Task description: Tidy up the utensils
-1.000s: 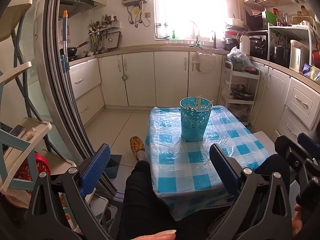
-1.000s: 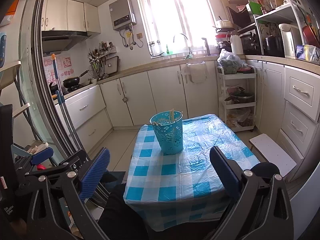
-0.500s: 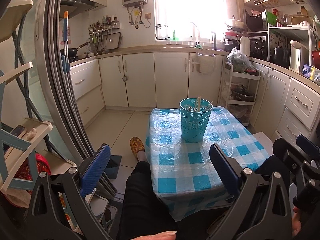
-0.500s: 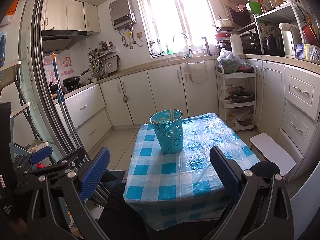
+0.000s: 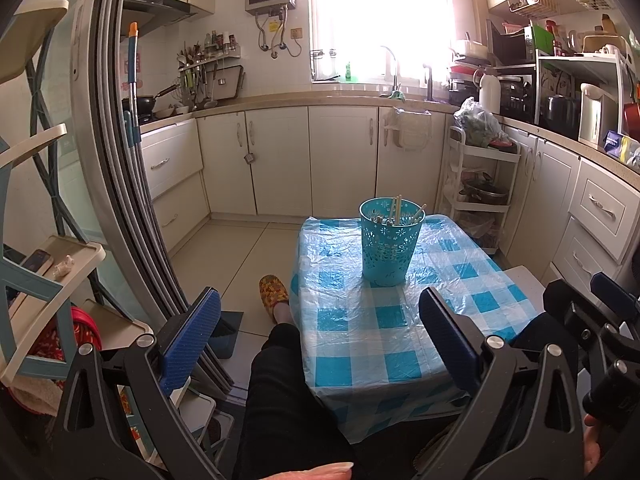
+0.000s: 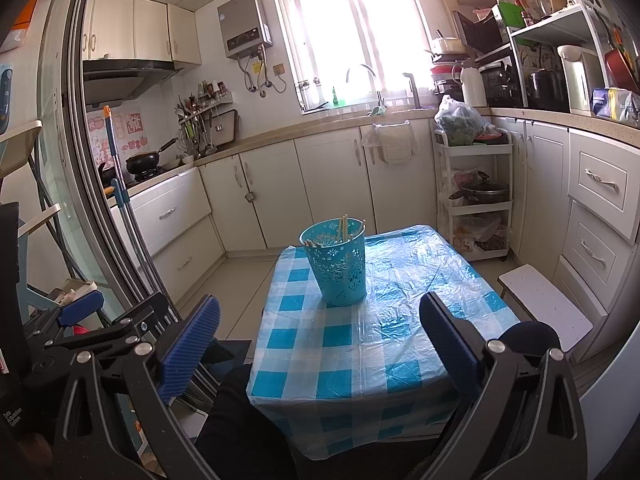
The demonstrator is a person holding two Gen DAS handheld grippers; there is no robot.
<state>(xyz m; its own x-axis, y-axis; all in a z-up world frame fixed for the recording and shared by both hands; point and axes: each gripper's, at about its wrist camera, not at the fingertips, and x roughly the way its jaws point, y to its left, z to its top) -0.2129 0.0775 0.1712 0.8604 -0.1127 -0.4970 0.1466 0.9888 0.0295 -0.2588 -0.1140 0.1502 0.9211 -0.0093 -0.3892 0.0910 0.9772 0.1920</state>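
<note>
- I had both grippers pulled back over my lap, well short of the table point(image 5: 400, 344), probably because nothing loose lay on the checked blue-and-white cloth to pick up.
- The left gripper point(image 5: 320, 336) stood with its blue pads wide apart and empty; the right gripper point(image 6: 320, 340) was spread the same way, holding nothing.
- The chopsticks point(image 5: 396, 210) stood upright in the teal perforated basket point(image 5: 388, 248), which sat toward the far end of the table; I judged the sorting largely done.
- The basket kept the utensils bundled and off the plastic-covered cloth.
- Red paper cutouts point(image 6: 130, 130) on the wall by the stove bore characters I could not read; the water heater's point(image 6: 244, 24) label was too small to read.
</note>
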